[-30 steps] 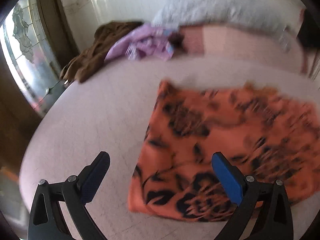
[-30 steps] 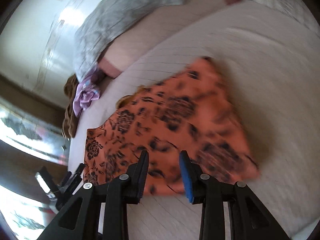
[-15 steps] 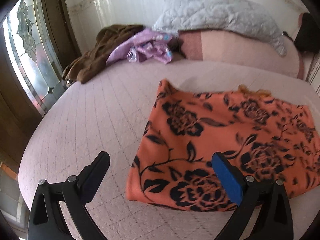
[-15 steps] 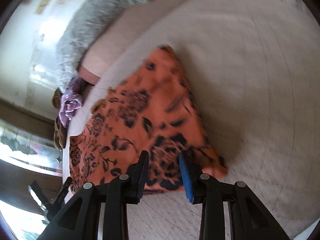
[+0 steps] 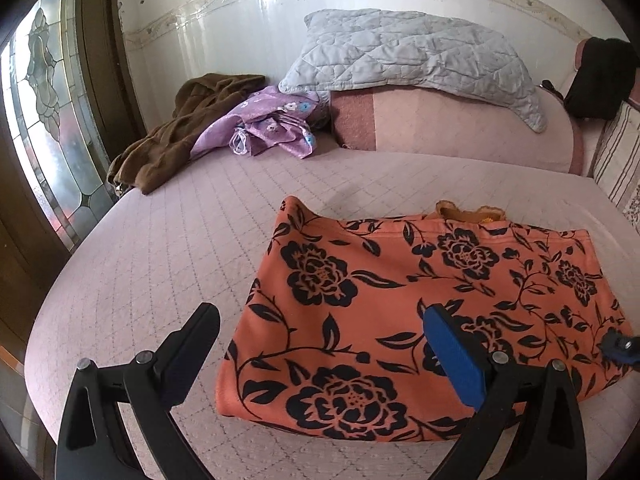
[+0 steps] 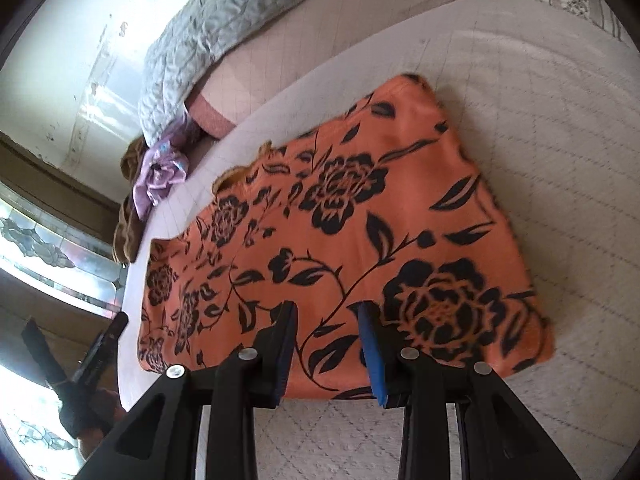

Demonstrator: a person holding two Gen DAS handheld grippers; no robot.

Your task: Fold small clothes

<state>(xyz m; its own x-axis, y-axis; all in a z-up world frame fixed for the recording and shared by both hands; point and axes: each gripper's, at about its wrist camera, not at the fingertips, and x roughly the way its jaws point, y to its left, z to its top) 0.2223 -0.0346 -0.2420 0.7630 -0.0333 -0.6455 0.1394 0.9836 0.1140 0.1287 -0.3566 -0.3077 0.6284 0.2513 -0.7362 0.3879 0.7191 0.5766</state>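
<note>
An orange garment with black flowers (image 5: pixel 420 304) lies folded flat in a rectangle on the pale quilted bed (image 5: pixel 168 264). It also shows in the right wrist view (image 6: pixel 360 220). My left gripper (image 5: pixel 320 340) is wide open and empty above the garment's near left corner. My right gripper (image 6: pixel 328 332) is open by a narrow gap and empty, over the garment's near edge. The tip of the right gripper (image 5: pixel 620 348) shows at the garment's right edge in the left wrist view. The left gripper (image 6: pixel 96 356) shows at the left in the right wrist view.
A brown garment (image 5: pixel 180 128) and a purple flowered garment (image 5: pixel 268 124) lie heaped at the back left of the bed. A grey quilted pillow (image 5: pixel 412 52) rests on a pink bolster (image 5: pixel 460 128) against the wall. A glass door (image 5: pixel 40 120) stands at the left.
Both grippers have moved and the views have settled. The right gripper has swung toward the garment's near edge. The garment has stayed flat on the bed.
</note>
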